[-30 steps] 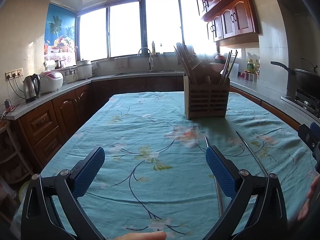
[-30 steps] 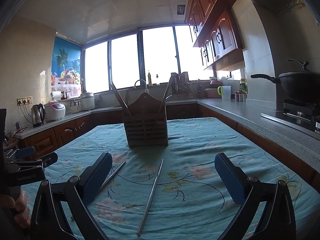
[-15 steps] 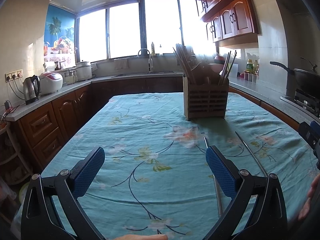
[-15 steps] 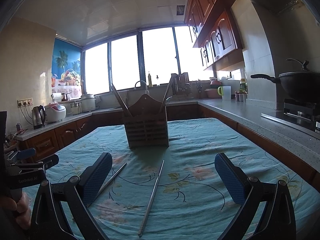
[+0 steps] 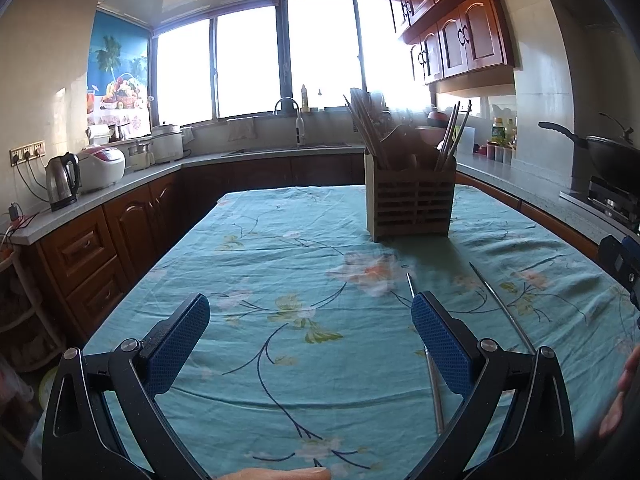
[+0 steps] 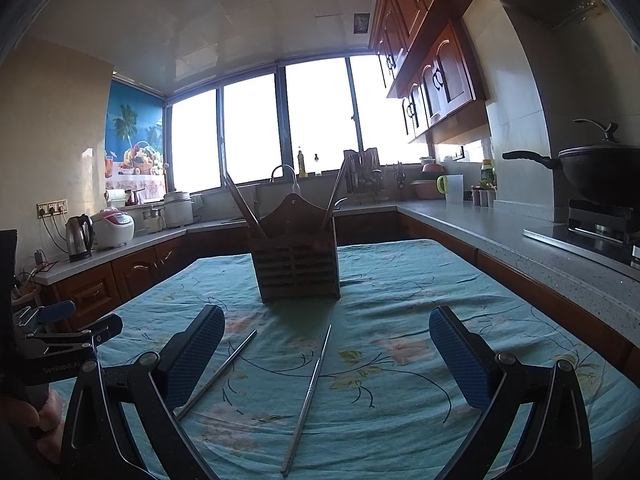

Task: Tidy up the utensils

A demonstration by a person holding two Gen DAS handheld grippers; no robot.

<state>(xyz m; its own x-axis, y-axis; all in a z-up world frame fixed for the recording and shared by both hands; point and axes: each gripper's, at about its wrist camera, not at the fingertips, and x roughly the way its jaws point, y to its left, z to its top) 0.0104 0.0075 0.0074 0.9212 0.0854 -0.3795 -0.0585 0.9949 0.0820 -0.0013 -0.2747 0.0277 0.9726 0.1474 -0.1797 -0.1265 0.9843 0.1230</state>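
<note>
Tongs, left: left tongs are spread wide with nothing between the blue pads, hovering low over the tabletop.
Tongs, right: right tongs are wide apart too and empty, aimed straight down the cloth at the holder.
Loose stuff: two metal chopsticks on the flowery teal cloth. Right view shows the left chopstick running under the tongs' left pad, and the right chopstick lying almost dead centre between the pads.
Same pair, other camera: left view has them off to the right side, one chopstick partly hidden behind the right pad, the other one further out toward the cloth's edge.
Where they go: slatted wooden utensil holder standing upright mid-tabletop, past the tips of both sticks, already got chopsticks leaning out both sides.
Step in hand (my guess): grabbing the first stick, and honestly the right tongs look way better placed for the centre one.
How I'd do it: come down so the pads straddle it around the thicker back half, not the skinny tip, and squeeze across the stick, not along it.
Watch out for: thin round metal on wrinkly cloth probably rolls or skids when one pad hits first, and you might pinch fabric with it.
After that: tip it point-down and drop it into an open slot without bumping the ones already leaning there.
</note>
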